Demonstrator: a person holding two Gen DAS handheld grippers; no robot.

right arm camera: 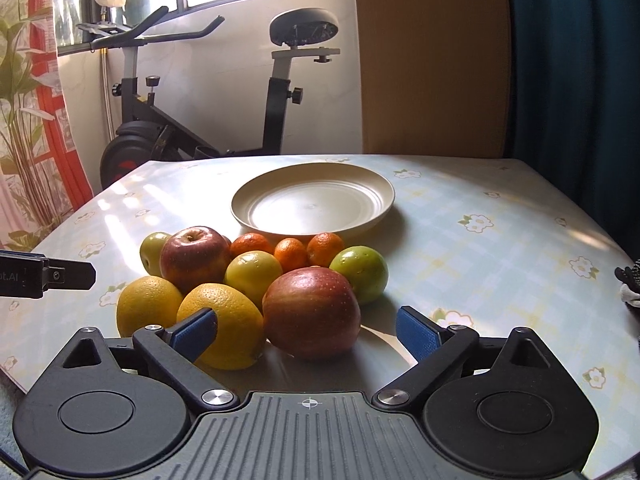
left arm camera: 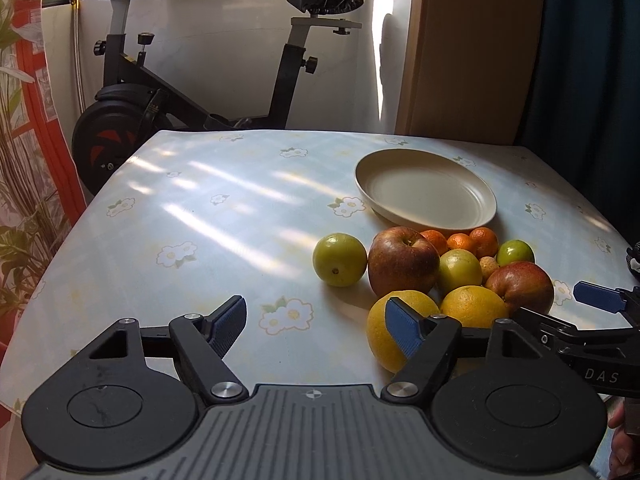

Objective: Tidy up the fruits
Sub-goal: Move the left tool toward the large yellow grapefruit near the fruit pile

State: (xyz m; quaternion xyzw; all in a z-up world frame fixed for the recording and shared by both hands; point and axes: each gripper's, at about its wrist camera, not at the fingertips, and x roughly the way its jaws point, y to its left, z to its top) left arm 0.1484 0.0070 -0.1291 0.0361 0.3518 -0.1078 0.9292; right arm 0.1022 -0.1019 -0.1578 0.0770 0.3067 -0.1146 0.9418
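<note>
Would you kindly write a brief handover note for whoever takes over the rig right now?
Left claw: open, empty, low over the table, just left of the fruit pile.
Right claw: open, empty, its fingers either side of the near red apple.
Cream plate behind the pile holds nothing.
Oranges, apples, green fruits and mandarins all sit clustered on the table.
Done: nothing. Left: all of the fruit.

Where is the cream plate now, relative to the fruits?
The cream plate sits on the table just behind the fruit pile, nearest the three small mandarins; it appears centre in the right wrist view and right of centre in the left.
</note>
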